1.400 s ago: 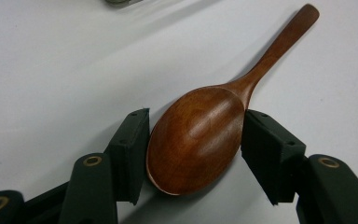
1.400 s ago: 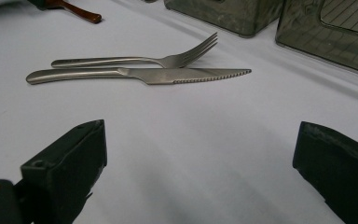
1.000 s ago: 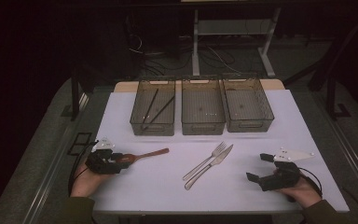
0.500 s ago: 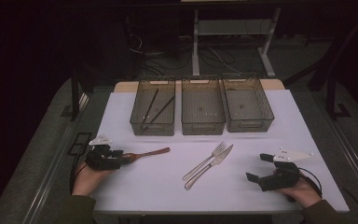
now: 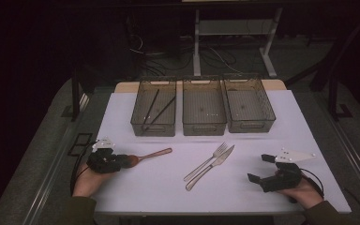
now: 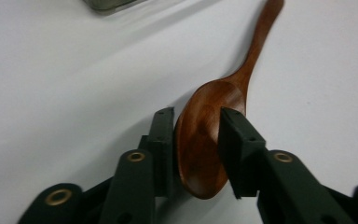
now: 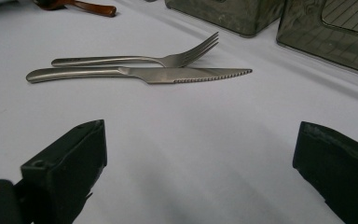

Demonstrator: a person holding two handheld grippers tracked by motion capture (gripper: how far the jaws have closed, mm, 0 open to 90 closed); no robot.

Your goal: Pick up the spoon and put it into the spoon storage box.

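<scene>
With the left tongs (image 6: 196,140) clenched on the wooden spoon's (image 6: 205,135) bowl and the right tongs (image 7: 200,172) released, lift it level so the handle clears the bench (image 5: 168,183).

Glossy brown wood spoon (image 6: 205,135), brushed metal fork (image 7: 135,59) & knife (image 7: 140,74) (satin finish), smooth matt white table (image 5: 272,136)

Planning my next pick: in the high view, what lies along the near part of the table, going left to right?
Left gripper → wooden spoon → fork → knife → right gripper. Fork and knife lie side by side, so their order is close.
</scene>
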